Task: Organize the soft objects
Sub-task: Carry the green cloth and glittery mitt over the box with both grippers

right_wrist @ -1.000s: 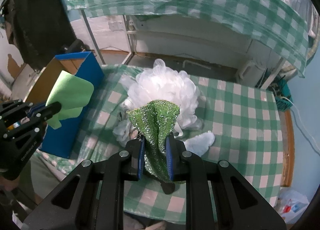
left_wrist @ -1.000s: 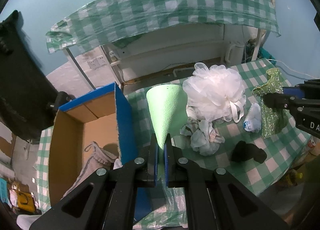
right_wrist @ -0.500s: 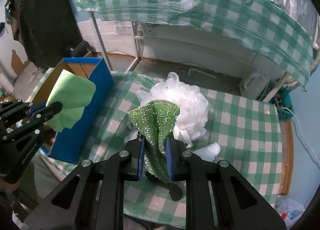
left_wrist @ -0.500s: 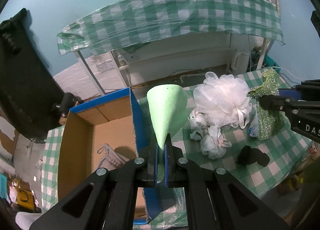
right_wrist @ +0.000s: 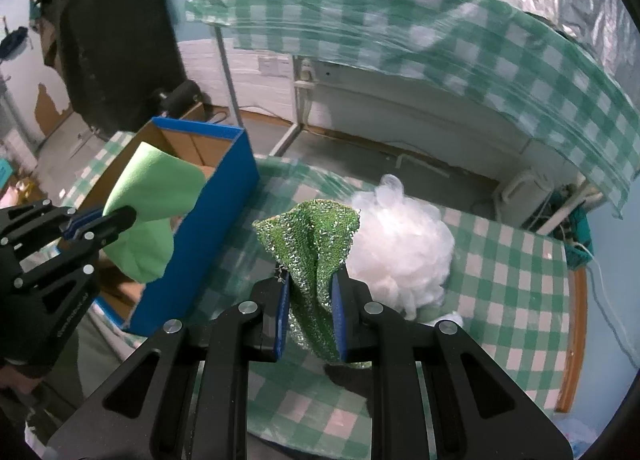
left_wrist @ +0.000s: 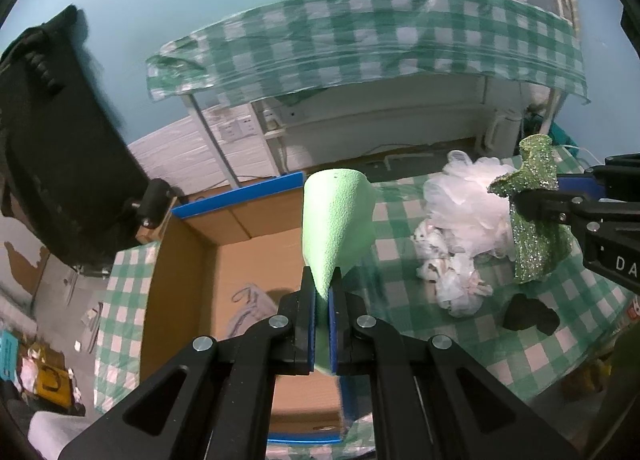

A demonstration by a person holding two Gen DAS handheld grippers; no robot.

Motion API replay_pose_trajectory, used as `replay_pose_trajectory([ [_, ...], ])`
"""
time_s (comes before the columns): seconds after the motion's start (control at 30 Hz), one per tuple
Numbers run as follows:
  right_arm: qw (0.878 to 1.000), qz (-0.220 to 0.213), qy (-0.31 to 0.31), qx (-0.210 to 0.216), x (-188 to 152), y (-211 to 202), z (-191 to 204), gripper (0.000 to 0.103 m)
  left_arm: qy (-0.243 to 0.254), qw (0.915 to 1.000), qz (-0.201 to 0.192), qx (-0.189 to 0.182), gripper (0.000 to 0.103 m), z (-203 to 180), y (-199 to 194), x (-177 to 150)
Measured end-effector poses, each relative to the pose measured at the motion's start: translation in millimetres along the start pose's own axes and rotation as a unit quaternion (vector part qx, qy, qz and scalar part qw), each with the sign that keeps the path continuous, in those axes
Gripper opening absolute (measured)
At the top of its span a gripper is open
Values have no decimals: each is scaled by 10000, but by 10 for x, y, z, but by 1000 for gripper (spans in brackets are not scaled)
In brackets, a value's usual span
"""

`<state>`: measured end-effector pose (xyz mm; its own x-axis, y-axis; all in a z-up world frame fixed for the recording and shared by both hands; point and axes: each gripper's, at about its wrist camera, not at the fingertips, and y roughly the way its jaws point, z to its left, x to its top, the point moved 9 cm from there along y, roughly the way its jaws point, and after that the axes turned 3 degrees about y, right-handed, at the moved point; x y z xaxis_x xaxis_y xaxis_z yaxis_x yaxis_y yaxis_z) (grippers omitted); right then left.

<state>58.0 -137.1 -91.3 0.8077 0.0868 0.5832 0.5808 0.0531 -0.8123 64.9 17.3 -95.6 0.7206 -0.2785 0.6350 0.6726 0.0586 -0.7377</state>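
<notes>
Two cloths are off the worktop [right_wrist: 500,272] at once, one in each of our grippers. Our left gripper [left_wrist: 322,296] has its fingers [left_wrist: 306,302] pinched tight on a pale green cloth [left_wrist: 334,224], which rises past the fingertips like a cone; below and beyond those fingers sits the open cardboard box [left_wrist: 188,260] with blue outer walls, and some light fabric [left_wrist: 250,302] lies on its floor. Our right gripper [right_wrist: 308,300] has its fingers [right_wrist: 282,308] closed on a glittery green cloth [right_wrist: 312,244] that stands up between them and hangs below them. Just beyond the right fingers, on the checked worktop, rests a white mesh sponge [right_wrist: 404,244]. From the left wrist view, a crumpled white rag [left_wrist: 452,276] and a small black item [left_wrist: 528,314] lie to the right of our left fingers.
</notes>
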Motion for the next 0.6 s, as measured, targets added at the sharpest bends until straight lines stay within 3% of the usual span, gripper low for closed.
replay_pose_trajectory([
  [0.6, 9986, -38, -406, 338, 298, 165, 693, 17, -510, 9979, 80, 393, 5, 668, 58, -153],
])
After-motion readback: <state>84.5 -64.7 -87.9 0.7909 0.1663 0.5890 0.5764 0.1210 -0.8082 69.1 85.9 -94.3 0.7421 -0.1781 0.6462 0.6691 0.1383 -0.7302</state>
